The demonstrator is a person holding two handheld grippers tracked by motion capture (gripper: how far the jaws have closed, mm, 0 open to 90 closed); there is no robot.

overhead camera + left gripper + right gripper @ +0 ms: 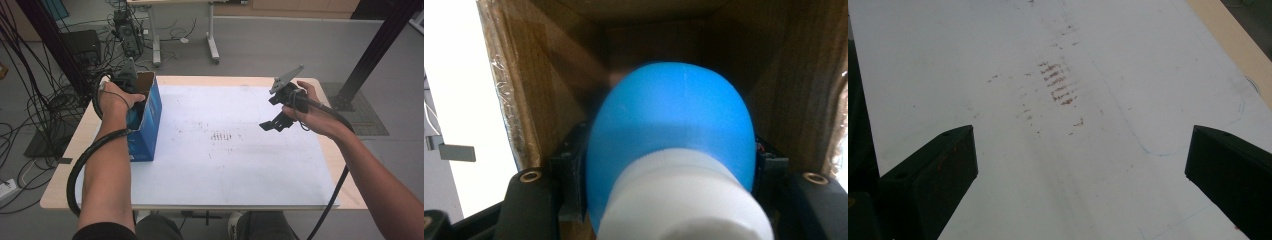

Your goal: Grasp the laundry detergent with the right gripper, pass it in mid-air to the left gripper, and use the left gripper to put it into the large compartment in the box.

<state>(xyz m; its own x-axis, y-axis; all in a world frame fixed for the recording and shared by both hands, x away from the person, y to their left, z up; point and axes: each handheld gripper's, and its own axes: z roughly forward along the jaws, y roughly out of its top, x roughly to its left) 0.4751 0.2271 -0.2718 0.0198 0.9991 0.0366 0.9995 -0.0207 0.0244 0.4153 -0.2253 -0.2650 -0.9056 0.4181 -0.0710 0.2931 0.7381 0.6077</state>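
A blue cardboard box (151,116) stands open-topped near the left edge of the white mat (235,170). The person's left hand (117,97) reaches down into it with my left gripper (669,165). In the left gripper view the jaws are shut on a rounded blue bottle (674,120) with a white cap (684,200), with the box's brown inner walls (549,75) all around. My right gripper (274,124) hangs above the right part of the mat. Its jaws (1080,165) stand wide open with nothing between them.
Brown smudges (222,136) mark the middle of the mat. The wooden table edge (345,165) runs along the right. Cables (30,110) lie on the floor at the left, a black post (372,50) stands at the back right, and desk legs (212,45) are behind.
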